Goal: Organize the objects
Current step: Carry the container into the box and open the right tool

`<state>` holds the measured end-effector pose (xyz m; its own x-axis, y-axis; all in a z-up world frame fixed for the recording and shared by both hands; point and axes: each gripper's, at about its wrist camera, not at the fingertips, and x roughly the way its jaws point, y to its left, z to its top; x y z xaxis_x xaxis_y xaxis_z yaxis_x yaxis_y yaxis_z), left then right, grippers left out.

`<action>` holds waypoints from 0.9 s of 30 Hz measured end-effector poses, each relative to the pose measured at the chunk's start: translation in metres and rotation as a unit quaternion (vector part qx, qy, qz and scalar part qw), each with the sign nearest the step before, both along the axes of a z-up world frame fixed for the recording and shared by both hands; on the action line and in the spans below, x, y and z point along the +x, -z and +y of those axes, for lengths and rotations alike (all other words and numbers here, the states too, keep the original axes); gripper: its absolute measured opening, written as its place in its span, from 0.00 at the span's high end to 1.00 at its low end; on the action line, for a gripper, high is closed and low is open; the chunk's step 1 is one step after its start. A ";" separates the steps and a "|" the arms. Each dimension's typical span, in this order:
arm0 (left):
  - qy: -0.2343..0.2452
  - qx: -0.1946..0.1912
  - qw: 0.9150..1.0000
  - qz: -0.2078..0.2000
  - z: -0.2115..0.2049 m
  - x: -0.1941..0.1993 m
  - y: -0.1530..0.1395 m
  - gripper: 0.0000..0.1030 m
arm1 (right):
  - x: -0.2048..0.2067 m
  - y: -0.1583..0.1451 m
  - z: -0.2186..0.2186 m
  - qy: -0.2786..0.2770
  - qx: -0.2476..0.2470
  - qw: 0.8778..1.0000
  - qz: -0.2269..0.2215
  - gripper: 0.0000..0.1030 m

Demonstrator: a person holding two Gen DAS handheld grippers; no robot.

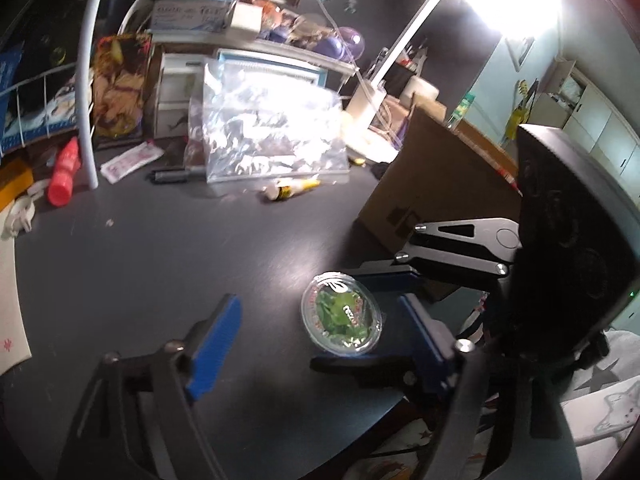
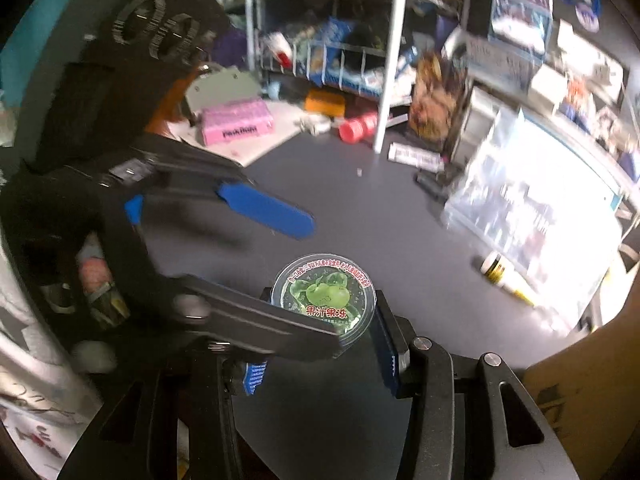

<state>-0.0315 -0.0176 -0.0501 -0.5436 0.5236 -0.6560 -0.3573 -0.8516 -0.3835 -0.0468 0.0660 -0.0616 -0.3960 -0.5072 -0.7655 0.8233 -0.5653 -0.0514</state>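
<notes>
A clear jelly cup point(image 2: 324, 300) with a green fruit picture on its lid is between the blue pads of my right gripper point(image 2: 324, 328), which is shut on it just over the dark table point(image 2: 360, 208). My left gripper point(image 1: 320, 308) straddles the same jelly cup point(image 1: 342, 322) and is open, its left pad point(image 1: 216, 344) well clear of the cup. In the right wrist view one left-gripper finger point(image 2: 260, 320) crosses in front of my right gripper's left pad and hides it. The right gripper's black body point(image 1: 568, 248) fills the right of the left wrist view.
A brown cardboard box point(image 1: 436, 176) stands close on the right. A clear plastic bag point(image 1: 272, 132), a small yellow-label bottle point(image 1: 292, 190), a black marker point(image 1: 176, 176) and a red bottle point(image 1: 64, 176) lie farther back. A white pole point(image 1: 86, 80) rises at the left, with a pink box point(image 2: 236, 122) beyond.
</notes>
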 end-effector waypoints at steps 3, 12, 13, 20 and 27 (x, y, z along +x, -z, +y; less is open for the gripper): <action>0.009 0.013 1.000 0.013 0.001 0.001 -0.015 0.45 | 0.008 -0.019 -0.002 -0.005 0.006 0.999 0.032 0.60; 0.043 0.013 0.997 0.058 0.022 -0.006 -0.061 0.68 | 0.011 -0.061 0.014 0.004 0.012 0.996 0.091 0.60; 0.045 0.011 0.997 0.061 0.025 -0.008 -0.064 0.68 | 0.010 -0.064 0.017 0.008 0.012 0.995 0.094 0.60; 0.071 0.006 0.994 0.077 0.054 -0.027 -0.086 0.68 | 0.002 -0.086 0.044 0.037 0.009 0.993 0.109 0.60; 0.106 0.000 0.991 0.084 0.092 -0.050 -0.096 0.68 | -0.011 -0.097 0.082 0.076 0.007 0.991 0.109 0.60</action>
